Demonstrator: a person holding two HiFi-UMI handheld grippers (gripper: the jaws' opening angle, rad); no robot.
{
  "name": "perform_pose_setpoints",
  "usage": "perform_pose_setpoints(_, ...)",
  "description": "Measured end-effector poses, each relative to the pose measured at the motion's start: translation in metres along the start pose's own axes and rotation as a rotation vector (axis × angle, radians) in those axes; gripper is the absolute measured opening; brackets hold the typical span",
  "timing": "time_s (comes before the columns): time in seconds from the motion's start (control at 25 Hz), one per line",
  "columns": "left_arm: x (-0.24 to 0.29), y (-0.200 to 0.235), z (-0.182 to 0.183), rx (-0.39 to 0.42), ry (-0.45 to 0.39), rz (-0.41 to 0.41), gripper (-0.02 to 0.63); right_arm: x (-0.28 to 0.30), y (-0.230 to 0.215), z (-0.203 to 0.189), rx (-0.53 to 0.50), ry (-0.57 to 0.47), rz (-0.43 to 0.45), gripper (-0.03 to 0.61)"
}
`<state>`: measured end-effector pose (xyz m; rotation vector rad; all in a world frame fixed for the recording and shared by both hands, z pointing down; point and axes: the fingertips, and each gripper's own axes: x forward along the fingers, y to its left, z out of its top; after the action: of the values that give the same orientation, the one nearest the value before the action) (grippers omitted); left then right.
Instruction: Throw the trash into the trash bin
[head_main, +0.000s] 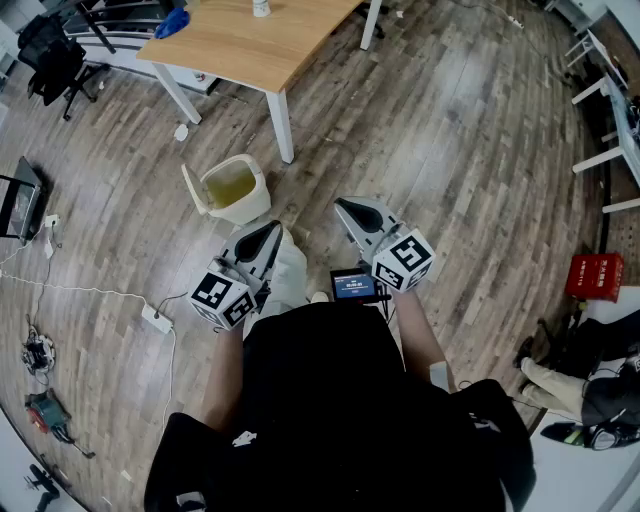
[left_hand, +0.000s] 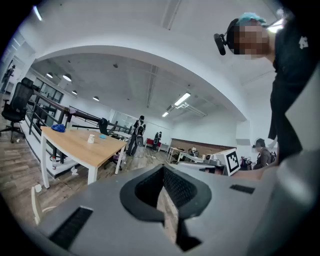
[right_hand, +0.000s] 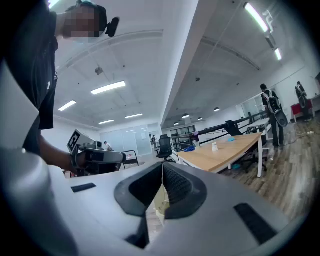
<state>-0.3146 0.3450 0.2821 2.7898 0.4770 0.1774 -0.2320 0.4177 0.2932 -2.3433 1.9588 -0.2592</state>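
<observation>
Left gripper (head_main: 268, 230) and right gripper (head_main: 346, 206) side by side, jaws pressed together on nothing, held level near the trash bin (head_main: 258, 173), table (head_main: 250, 45) beyond.

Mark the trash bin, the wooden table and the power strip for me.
trash bin (head_main: 262, 180): head view, right rim.
wooden table (head_main: 250, 45): head view, bare tabletop.
power strip (head_main: 157, 318): head view, middle of its body.

The trash bin (head_main: 240, 212) sits on the floor (head_main: 450, 150) beside the table (head_main: 260, 45).
</observation>
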Motion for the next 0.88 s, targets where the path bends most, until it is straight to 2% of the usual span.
perform_pose_setpoints(0.2,0.03,0.049,0.008,-0.039,0.003,0.003,0.002,0.044,-0.029,-0.001,0.049,0.023,0.044,-0.002)
perform_pose_setpoints(0.32,0.046,0.083,0.024,-0.044,0.01,0.008,0.002,0.079,-0.054,0.014,0.072,0.005,0.045,-0.002)
perform_pose_setpoints(0.52,0.066,0.156,0.047,-0.1,0.001,0.019,0.0,0.151,-0.101,0.038,0.089,-0.037,0.051,-0.002)
perform_pose_setpoints(0.68,0.092,0.216,0.075,-0.112,-0.015,0.017,0.002,0.211,-0.135,0.059,0.055,-0.02,0.046,-0.002)
perform_pose_setpoints(0.88,0.128,0.255,0.089,-0.127,-0.016,0.005,0.002,0.248,-0.163,0.085,0.002,-0.002,0.056,-0.002)
